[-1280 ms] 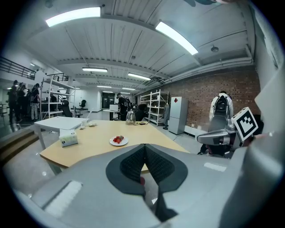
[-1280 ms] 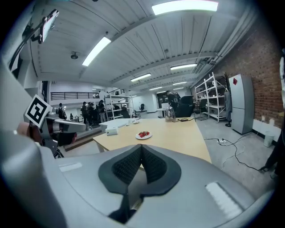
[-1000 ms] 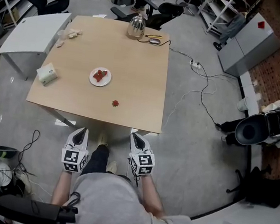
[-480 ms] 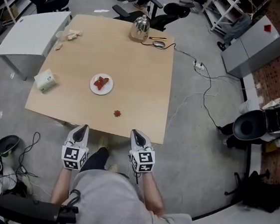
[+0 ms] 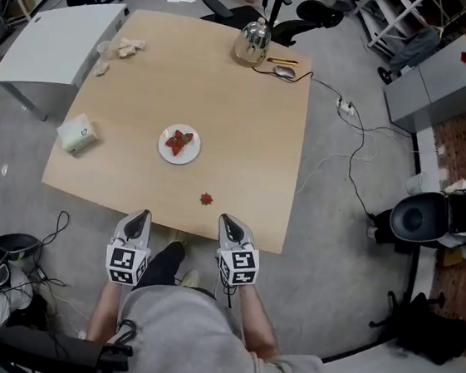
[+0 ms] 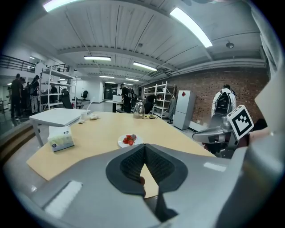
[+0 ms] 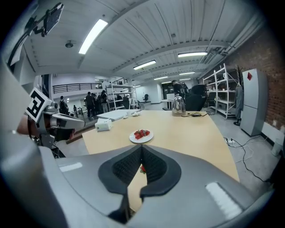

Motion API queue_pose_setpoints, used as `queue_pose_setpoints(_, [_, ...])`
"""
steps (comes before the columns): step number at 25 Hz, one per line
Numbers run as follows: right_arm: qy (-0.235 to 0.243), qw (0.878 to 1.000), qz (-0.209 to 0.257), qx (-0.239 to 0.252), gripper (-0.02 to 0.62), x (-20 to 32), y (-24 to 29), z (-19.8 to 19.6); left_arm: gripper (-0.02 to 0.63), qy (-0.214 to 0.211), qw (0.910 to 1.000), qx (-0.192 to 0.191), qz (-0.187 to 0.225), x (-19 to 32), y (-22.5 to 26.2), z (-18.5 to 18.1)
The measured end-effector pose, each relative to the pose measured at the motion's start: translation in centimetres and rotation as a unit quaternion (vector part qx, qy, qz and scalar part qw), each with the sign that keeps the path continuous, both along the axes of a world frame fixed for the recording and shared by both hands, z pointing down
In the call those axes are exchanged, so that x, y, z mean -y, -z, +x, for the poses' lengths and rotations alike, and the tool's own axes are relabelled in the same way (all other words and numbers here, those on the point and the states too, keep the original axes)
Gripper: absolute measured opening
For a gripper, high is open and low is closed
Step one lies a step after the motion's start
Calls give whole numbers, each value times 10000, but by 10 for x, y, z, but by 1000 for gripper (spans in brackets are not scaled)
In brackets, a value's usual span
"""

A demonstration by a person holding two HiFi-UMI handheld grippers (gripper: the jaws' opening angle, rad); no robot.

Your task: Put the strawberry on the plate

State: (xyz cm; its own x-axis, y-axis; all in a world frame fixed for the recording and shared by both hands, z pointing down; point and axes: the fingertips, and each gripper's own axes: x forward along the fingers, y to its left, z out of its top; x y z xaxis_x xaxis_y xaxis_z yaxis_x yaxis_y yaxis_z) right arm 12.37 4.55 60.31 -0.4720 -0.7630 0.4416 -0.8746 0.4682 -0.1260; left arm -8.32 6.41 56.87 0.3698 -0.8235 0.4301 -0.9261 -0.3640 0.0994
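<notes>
Head view, looking steeply down: a lone strawberry (image 5: 206,198) lies on the wooden tabletop (image 5: 248,125) near its closest edge. It is apart from the white plate (image 5: 165,147) further in, which holds other red fruit. The right tool (image 5: 227,220) hovers at that edge, with the strawberry just ahead and slightly to its left. The left tool (image 5: 139,213) is farther from it. Both tools are clenched and empty. The right looks better placed to reach. The berry is too small to show its long axis.

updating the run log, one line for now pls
strawberry on table, off plate | left gripper shut, empty | right gripper shut, empty
</notes>
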Motion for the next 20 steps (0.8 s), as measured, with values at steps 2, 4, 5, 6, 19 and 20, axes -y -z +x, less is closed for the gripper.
queue_pose_setpoints(2, [28,9999,-96,-38,8,6,-9,-5,20,9,9999,0,-110,5,-8,-4])
queue_pose_setpoints(4, [60,9998,-180,-93,8,12,-18,-9,20,2,9998,9,-206,10,-15,-8])
queue_pose_setpoints(5, [69,9996,-228,-119,8,14,-22,-11,20,-4,9997,10,-250,13,-18,-9])
queue_pose_setpoints(6, [75,9995,-277,-138,8,16,-27,-12,20,-7,9996,6,-295,15,-21,-11])
queue_pose_setpoints(19, [171,9949,-904,-404,8,41,-98,-25,20,-101,9968,-13,-795,36,-57,-19])
queue_pose_setpoints(20, [189,9943,-966,-406,10,41,-103,-26,20,-96,9965,-17,-831,36,-60,-20])
